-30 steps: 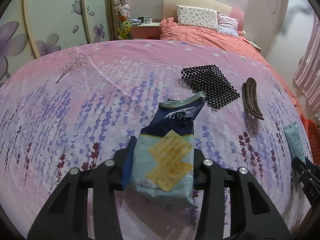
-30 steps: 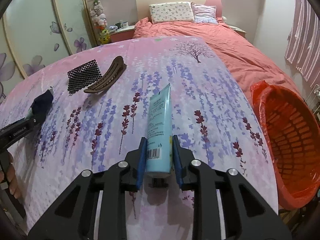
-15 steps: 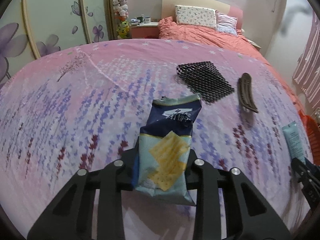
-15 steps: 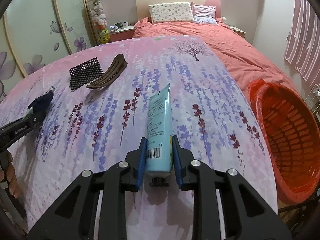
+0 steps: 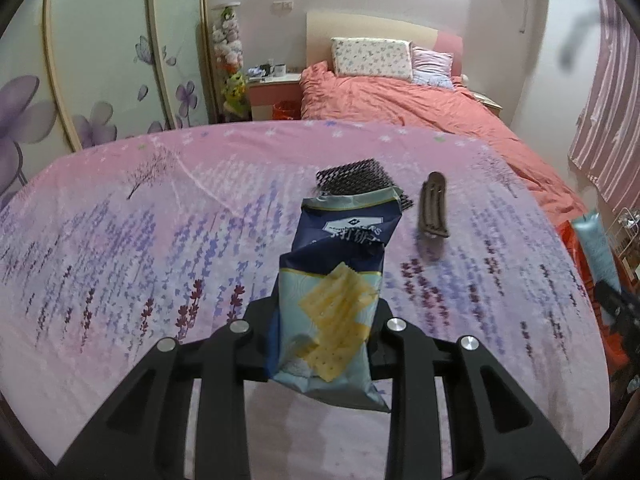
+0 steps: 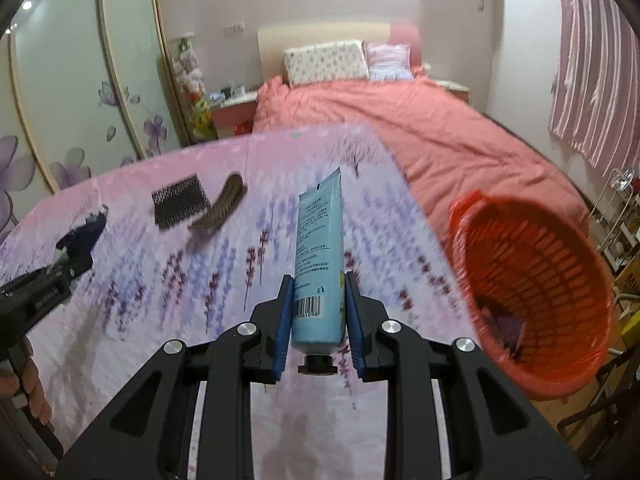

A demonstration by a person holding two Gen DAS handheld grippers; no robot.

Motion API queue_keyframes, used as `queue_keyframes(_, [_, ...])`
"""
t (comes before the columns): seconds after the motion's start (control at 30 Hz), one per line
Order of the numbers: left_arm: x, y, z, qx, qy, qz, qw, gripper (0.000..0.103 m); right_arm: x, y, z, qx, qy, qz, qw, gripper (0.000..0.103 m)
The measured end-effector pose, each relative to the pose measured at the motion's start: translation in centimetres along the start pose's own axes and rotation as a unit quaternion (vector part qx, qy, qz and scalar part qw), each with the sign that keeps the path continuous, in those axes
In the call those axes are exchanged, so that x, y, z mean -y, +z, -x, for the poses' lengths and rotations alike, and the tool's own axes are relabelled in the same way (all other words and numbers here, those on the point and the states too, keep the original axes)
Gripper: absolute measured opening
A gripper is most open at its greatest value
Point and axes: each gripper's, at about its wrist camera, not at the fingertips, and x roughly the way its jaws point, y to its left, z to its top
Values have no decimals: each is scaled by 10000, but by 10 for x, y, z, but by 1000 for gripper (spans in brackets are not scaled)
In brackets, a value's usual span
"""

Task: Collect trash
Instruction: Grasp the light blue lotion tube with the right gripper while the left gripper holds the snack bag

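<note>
- Left wrist view: the left gripper [image 5: 324,340] has its jaws pinched on the lower part of a cracker bag [image 5: 334,296], held above the flowered cloth [image 5: 120,240]. The bag's top flops, so carry it level, clear of the black mesh mat [image 5: 352,178] and brown hair clip [image 5: 432,210].
- Right wrist view: the right gripper [image 6: 318,318] clamps a blue tube [image 6: 320,256] near its cap. The red basket [image 6: 532,292] stands just off the cloth's right edge; release only once the tube is over its opening.

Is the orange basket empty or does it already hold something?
Not empty: the orange basket shows a dark purplish item at the bottom. Blur hides what it is.
</note>
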Motion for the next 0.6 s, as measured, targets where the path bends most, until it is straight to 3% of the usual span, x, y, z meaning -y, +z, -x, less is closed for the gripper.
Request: queue_keyframes(0.6, [40, 25, 68, 555, -79, -284, 9980, 30, 10, 19, 44, 612, 224, -107, 9978, 25])
